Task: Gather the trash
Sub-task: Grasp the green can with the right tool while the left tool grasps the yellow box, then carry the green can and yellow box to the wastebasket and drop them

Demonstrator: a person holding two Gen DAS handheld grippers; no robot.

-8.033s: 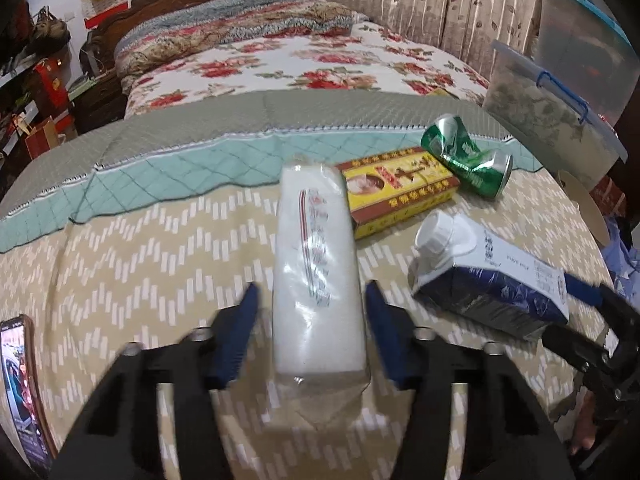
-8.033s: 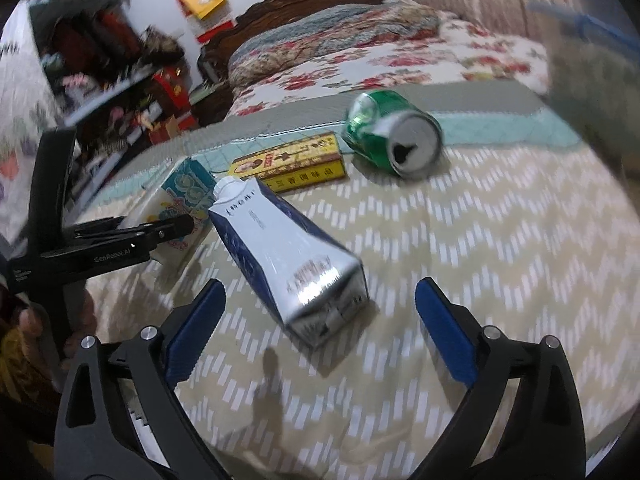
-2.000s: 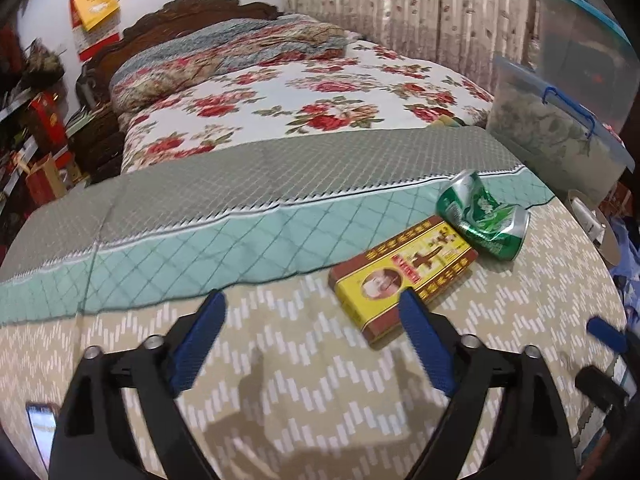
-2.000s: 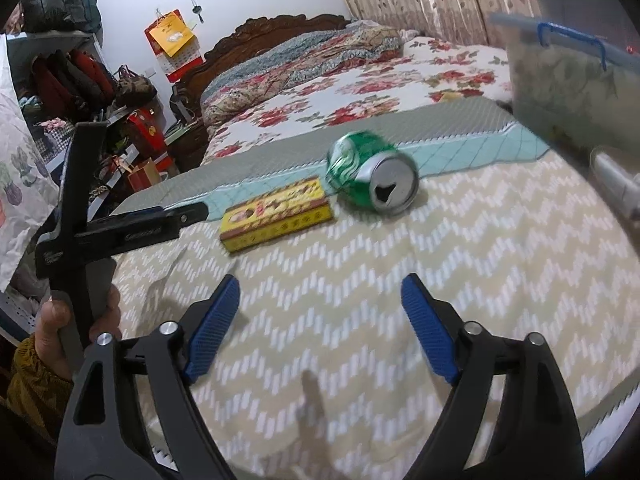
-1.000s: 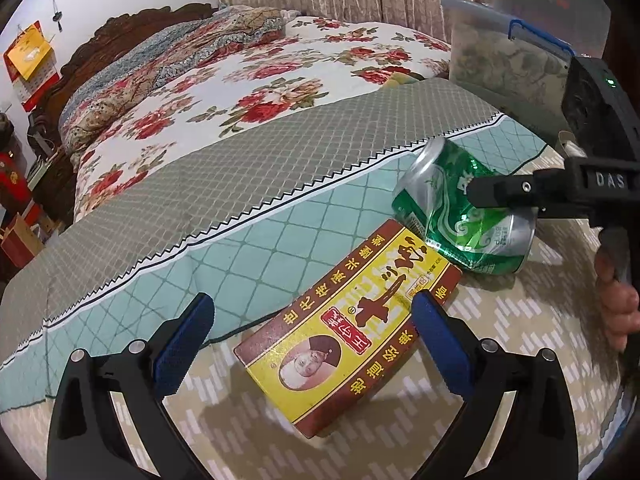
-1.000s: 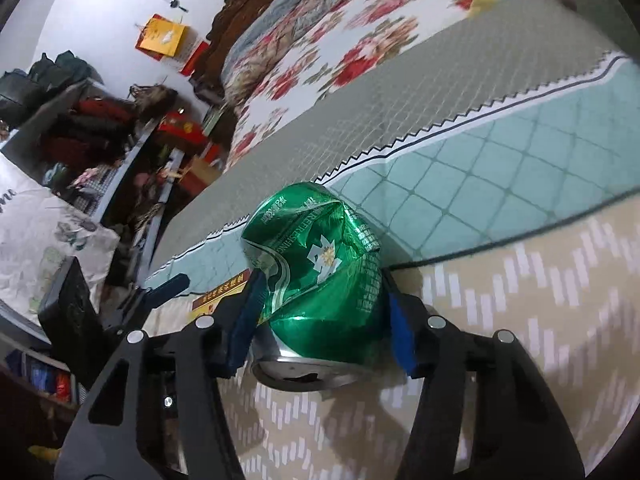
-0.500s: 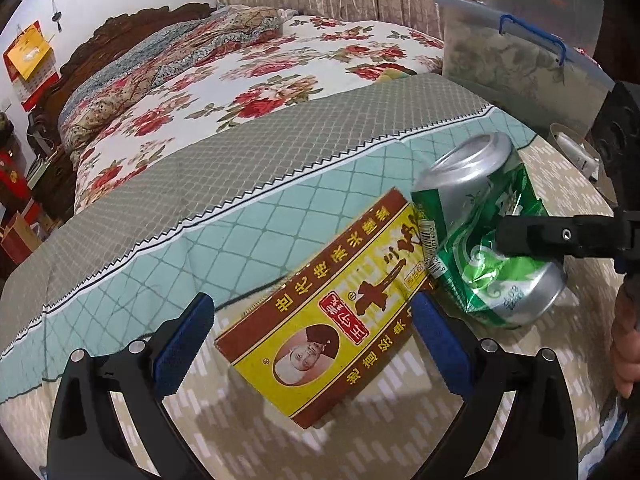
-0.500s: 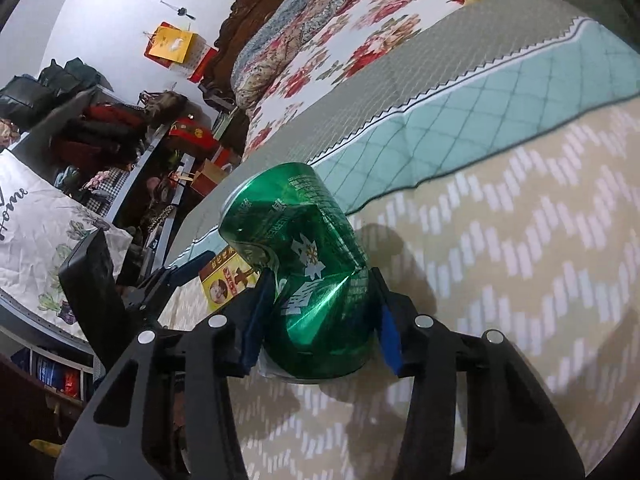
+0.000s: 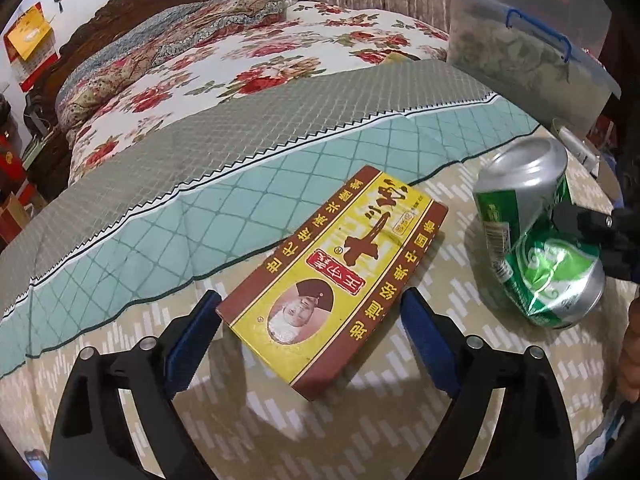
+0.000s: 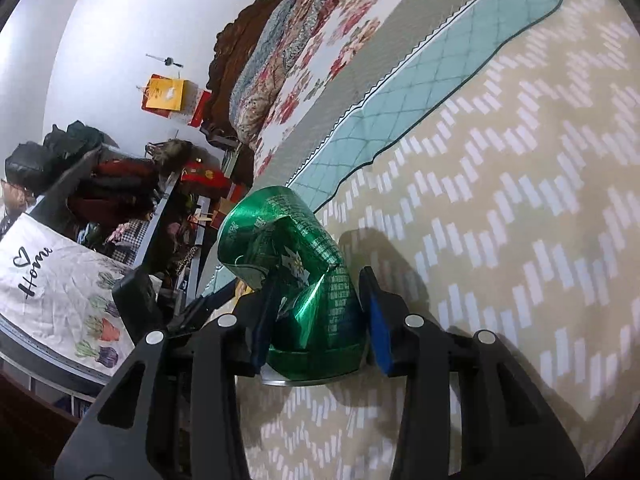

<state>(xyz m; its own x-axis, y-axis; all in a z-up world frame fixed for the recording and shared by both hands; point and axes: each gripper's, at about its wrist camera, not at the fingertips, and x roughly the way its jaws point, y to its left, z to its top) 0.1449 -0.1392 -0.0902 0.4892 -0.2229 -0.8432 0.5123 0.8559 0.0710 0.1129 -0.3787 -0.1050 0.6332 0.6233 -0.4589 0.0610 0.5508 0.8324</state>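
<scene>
- Right gripper (image 10: 316,320): fingers clamped on the dented can (image 10: 296,280), above the bed (image 10: 520,220).
- Left gripper (image 9: 310,330): fingers apart, flanking the box (image 9: 336,276).

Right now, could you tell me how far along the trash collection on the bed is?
Nothing here shows a piece already binned. In hand: the right gripper is shut on the crushed green can, tilted above the bedspread. Left to do: the yellow box still lies flat on the bedspread, its near end between the open fingers of the left gripper, not yet squeezed.
</scene>
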